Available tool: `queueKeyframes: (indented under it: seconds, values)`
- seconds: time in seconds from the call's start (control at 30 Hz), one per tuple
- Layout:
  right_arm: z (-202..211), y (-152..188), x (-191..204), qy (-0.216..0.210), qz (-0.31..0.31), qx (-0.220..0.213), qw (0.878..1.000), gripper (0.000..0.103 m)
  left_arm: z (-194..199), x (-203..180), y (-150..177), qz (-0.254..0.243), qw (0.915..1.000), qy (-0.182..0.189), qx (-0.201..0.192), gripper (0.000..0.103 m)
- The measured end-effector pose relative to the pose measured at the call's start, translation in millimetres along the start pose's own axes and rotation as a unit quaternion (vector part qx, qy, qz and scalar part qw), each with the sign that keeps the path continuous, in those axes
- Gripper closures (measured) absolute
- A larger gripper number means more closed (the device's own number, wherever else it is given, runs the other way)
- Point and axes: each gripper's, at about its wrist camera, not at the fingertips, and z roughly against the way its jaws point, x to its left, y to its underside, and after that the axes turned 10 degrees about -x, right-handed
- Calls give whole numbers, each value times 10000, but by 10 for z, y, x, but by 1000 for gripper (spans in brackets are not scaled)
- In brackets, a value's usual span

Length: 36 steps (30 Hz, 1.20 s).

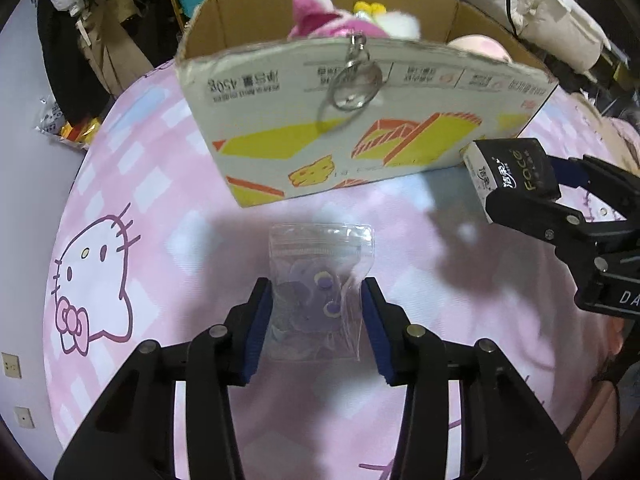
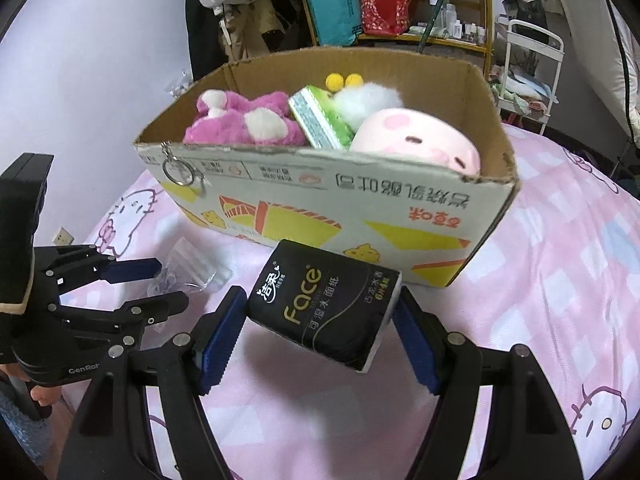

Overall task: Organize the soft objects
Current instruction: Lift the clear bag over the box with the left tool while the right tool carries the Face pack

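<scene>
Right wrist cam: right claw [image 2: 316,320] grips tissue pack [image 2: 320,304] just by box [image 2: 360,208]. Left claw [image 1: 316,320] is open round clear bag [image 1: 320,280] on bed [image 1: 160,200]. Lift pack over box wall, drop w/ toys

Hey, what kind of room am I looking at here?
Most likely a bedroom at home: a pink cartoon-cat bedspread covers the soft surface, a cardboard box of plush toys sits on it, and cluttered shelves and hanging clothes stand behind.
</scene>
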Motion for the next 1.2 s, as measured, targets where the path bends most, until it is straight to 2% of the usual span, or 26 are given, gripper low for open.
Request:
queueKeyframes:
  seconds: [0.27,0.6,0.87,1.2]
  values:
    - [258,-39,14,49,10,-332,9994,25,370,-19,41,222,9984,-318,-410,59]
    - [715,-144,73,12,51,-998,9950,25,904,33,-70,277,9885,-646,-1341,59]
    - [1148,-367,140,-79,141,-1847,9827,25,1458,-14,-311,139,9704,-790,-2277,59]
    - [1297,-736,187,110,498,-2305,9717,25,1738,-133,-850,-139,9488,-987,-2997,59]
